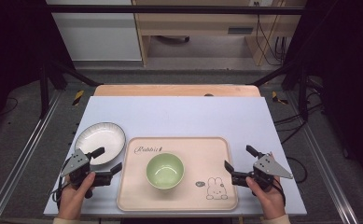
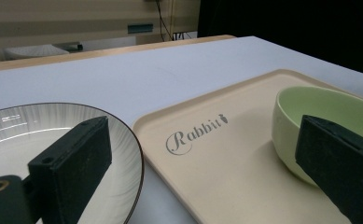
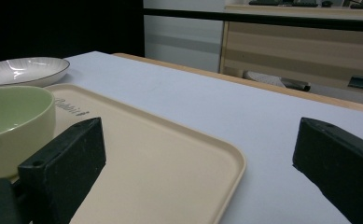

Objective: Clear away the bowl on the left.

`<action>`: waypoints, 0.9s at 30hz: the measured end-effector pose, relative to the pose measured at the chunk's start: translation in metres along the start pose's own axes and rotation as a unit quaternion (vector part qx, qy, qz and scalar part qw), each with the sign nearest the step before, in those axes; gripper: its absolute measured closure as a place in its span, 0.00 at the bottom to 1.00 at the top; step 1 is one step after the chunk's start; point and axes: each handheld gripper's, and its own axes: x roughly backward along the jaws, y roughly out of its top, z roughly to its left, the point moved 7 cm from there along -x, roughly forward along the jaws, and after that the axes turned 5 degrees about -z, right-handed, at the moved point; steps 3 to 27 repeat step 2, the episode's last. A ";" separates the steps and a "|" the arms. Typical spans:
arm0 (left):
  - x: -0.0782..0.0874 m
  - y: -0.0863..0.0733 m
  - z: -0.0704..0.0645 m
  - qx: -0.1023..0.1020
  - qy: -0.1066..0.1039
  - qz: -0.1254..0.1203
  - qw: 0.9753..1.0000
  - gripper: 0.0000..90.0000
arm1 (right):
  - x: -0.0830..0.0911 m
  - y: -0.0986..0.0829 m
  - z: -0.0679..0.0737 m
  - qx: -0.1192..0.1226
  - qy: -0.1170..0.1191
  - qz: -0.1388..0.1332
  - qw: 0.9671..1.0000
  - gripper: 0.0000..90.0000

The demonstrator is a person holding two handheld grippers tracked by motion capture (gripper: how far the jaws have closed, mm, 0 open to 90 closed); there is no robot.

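Green bowl [image 1: 165,171] sits upright at the tray [image 1: 216,154] centre, looks empty inside. White plate [image 1: 101,140] lies on the bench [image 1: 179,116] at 10 o'clock from the bowl, just beside the tray's left edge, nothing in it. Left tongs [image 1: 107,159] wide, holding nothing, one jaw over the plate rim; whether it touches, hard to tell. Right tongs [image 1: 239,158] wide, free, at 3 o'clock from the bowl, straddling the tray's right edge.
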 end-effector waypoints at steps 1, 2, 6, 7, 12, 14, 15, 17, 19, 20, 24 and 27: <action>0.000 0.000 0.000 -0.001 0.000 0.002 1.000 0.04 | 0.000 0.000 0.000 0.000 0.001 0.000 1.000 0.03; -0.001 -0.001 0.000 0.001 0.001 0.004 1.000 0.04 | 0.000 0.000 0.000 0.000 0.001 0.000 1.000 0.03; -0.001 -0.001 0.000 0.001 0.001 0.004 1.000 0.04 | 0.000 0.000 0.000 0.000 0.001 0.000 1.000 0.03; -0.001 -0.001 0.000 0.001 0.001 0.004 1.000 0.04 | 0.000 0.000 0.000 0.000 0.001 0.000 1.000 0.03; -0.001 -0.001 0.000 0.001 0.001 0.004 1.000 0.04 | 0.000 0.000 0.000 0.000 0.001 0.000 1.000 0.03; -0.001 -0.001 0.000 0.001 0.001 0.004 1.000 0.04 | 0.000 0.000 0.000 0.000 0.001 0.000 1.000 0.03; -0.001 -0.001 0.000 0.001 0.001 0.004 1.000 0.04 | 0.000 0.000 0.000 0.000 0.001 0.000 1.000 0.03; -0.001 -0.001 0.000 0.001 0.001 0.004 1.000 0.04 | 0.000 0.000 0.000 0.000 0.001 0.000 1.000 0.03; -0.001 -0.001 0.000 0.001 0.001 0.004 1.000 0.04 | 0.000 0.000 0.000 0.000 0.001 0.000 1.000 0.03; -0.001 -0.001 0.000 0.001 0.001 0.004 1.000 0.04 | 0.000 0.000 0.000 0.000 0.001 0.000 1.000 0.03; -0.001 -0.001 0.000 0.001 0.001 0.004 1.000 0.04 | 0.000 0.000 0.000 0.000 0.001 0.000 1.000 0.03; -0.001 -0.001 0.000 0.001 0.001 0.004 1.000 0.04 | 0.000 0.000 0.000 0.000 0.001 0.000 1.000 0.03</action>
